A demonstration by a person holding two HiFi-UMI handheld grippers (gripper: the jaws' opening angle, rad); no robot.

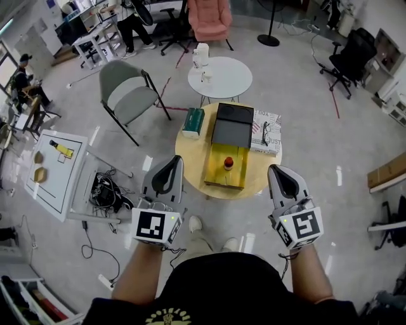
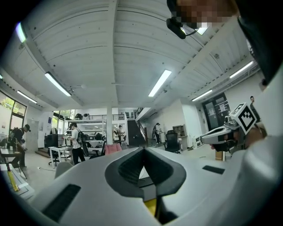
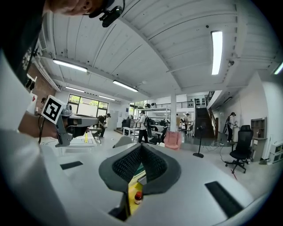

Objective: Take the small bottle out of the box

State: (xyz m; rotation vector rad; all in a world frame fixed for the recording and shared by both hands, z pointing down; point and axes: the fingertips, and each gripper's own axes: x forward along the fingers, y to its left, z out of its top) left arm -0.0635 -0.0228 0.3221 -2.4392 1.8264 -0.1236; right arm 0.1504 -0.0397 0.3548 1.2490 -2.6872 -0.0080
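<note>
A small brown bottle (image 1: 228,164) with a red cap stands upright in an open yellow box (image 1: 226,173) whose black lid (image 1: 231,124) is folded back, on a round wooden table (image 1: 189,152). My left gripper (image 1: 176,160) is shut and empty, held at the table's near left edge. At the near right edge my right gripper (image 1: 275,169) is shut and empty too. In the right gripper view the closed jaws (image 3: 140,148) meet above the bottle (image 3: 138,197) and the box (image 3: 132,190). In the left gripper view the jaws (image 2: 143,150) meet, with a yellow sliver of the box (image 2: 151,206) below.
A green tissue box (image 1: 193,122) lies left of the lid, and a book (image 1: 266,132) with glasses on it lies to the right. Behind stand a white round table (image 1: 220,77), a grey chair (image 1: 127,95) and a pink armchair (image 1: 209,19). A white board (image 1: 54,168) lies at left.
</note>
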